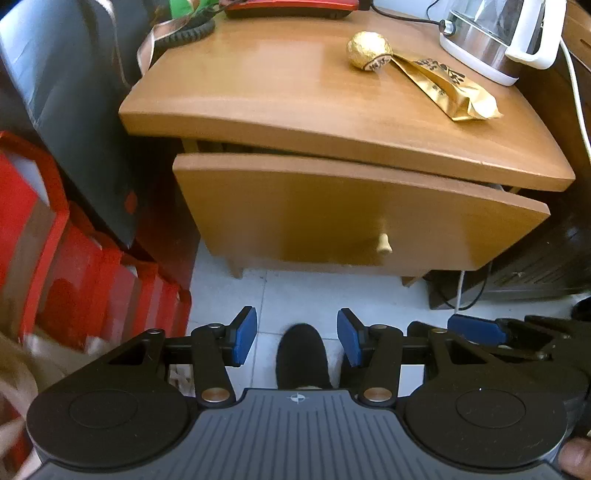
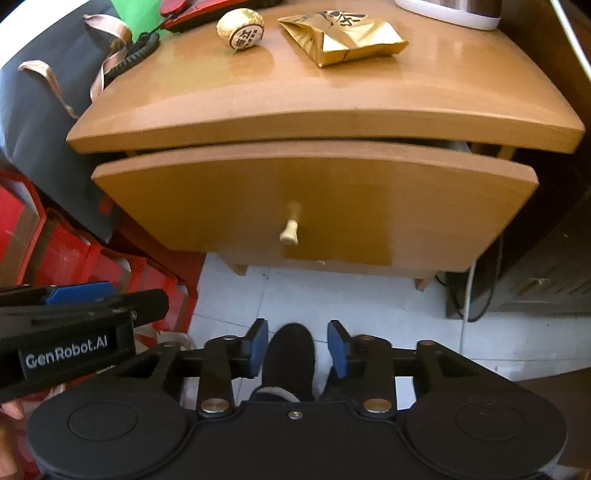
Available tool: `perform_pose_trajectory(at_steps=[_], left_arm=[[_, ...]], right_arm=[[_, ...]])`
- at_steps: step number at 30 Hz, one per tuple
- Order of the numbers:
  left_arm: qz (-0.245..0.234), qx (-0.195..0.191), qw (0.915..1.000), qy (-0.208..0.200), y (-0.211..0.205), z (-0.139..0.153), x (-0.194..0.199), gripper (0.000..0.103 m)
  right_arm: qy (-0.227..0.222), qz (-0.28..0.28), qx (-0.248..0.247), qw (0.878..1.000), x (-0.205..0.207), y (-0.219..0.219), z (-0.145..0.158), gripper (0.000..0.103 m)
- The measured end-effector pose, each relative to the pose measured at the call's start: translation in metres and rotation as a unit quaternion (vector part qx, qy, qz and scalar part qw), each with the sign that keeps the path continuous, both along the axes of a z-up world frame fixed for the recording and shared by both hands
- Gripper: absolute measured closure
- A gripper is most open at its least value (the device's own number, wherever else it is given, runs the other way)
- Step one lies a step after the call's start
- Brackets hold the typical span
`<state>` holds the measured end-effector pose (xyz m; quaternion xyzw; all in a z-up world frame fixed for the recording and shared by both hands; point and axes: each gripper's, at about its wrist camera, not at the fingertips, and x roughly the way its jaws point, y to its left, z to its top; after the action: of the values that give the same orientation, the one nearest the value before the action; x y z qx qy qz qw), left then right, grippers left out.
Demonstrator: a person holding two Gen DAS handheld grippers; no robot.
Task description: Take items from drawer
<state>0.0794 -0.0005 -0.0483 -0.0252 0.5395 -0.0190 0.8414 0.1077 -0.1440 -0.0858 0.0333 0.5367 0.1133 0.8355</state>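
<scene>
Two grippers, both hanging over pale floor tiles, well short of the furniture. Left gripper [image 1: 297, 341]: blue pads wide apart, nothing between them. Right gripper [image 2: 297, 346]: pads apart too, narrower gap, nothing gripped. One dark shoe [image 2: 291, 354] shows on the floor behind the gap. A fingertip is cut off at the left-wrist view's bottom right corner.

One wooden nightstand [image 2: 325, 107] beyond, with one drawer [image 2: 314, 206], one pale knob [image 2: 289, 232] at its centre. Drawer stands slightly ajar; its inside is hidden under the top.

On the top: one gold foil ball [image 2: 241, 27], one gold packet [image 2: 343, 37], one kettle [image 1: 495, 37], partly cropped, and one red phone [image 1: 291, 7], cut by the frame edge. Red boxes [image 1: 74, 258] at left, blurred, count unclear.
</scene>
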Motion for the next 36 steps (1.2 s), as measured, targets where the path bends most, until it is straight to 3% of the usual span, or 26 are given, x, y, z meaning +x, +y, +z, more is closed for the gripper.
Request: perform_pose_trajectory(at_steps=[9, 20, 36], left_arm=[[0.006, 0.017, 0.9998, -0.008, -0.006, -0.008, -0.028, 0.052], [0.020, 0.023, 0.9995, 0.000, -0.002, -0.025, -0.041, 0.051], [0.025, 0.074, 0.9970, -0.003, -0.011, -0.031, -0.045, 0.051]], right_arm=[[-0.003, -0.013, -0.025, 1.000, -0.031, -0.013, -0.008, 0.060], [0.002, -0.025, -0.030, 0.999, -0.037, -0.022, -0.010, 0.055], [0.023, -0.039, -0.048, 0.998, -0.038, -0.031, -0.018, 0.053]])
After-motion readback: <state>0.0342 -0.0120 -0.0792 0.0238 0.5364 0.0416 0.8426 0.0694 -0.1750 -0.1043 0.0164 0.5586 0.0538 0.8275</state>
